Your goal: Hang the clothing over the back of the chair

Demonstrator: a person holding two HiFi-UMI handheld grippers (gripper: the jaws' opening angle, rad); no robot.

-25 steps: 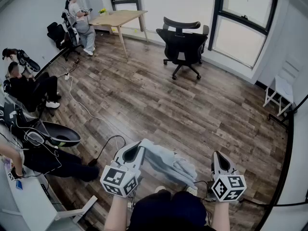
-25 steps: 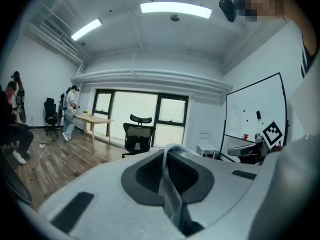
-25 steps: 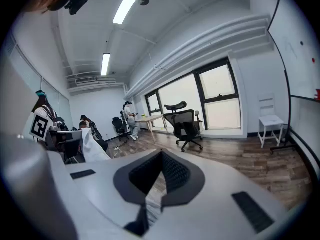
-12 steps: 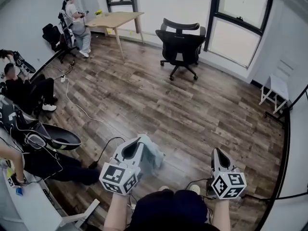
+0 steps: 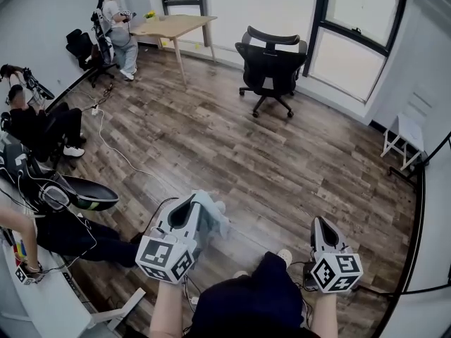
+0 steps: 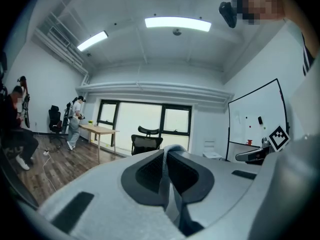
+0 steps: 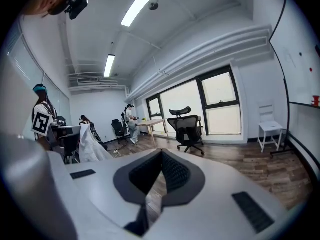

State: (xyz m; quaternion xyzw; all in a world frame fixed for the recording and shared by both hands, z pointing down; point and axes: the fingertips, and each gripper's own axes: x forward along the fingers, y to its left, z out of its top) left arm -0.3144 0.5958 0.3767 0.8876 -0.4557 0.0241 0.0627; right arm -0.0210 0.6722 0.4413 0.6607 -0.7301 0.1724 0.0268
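My left gripper is shut on a pale blue garment, which hangs bunched just right of its jaws at the bottom centre of the head view. In the left gripper view a thin fold of that cloth is pinched between the pads. A black office chair stands far off by the windows, its back towards me; it also shows small in the left gripper view and in the right gripper view. My right gripper is shut on nothing at the lower right. The garment hangs at that view's left.
People sit along the left wall among chairs and gear, with cables running over the wood floor. A wooden table stands at the far left corner, a white stool at the right wall. A whiteboard is on my right.
The garment, spread out towards the right gripper a second ago, has drawn in and now hangs bunched at the left gripper. Both grippers have moved forward and slightly up.
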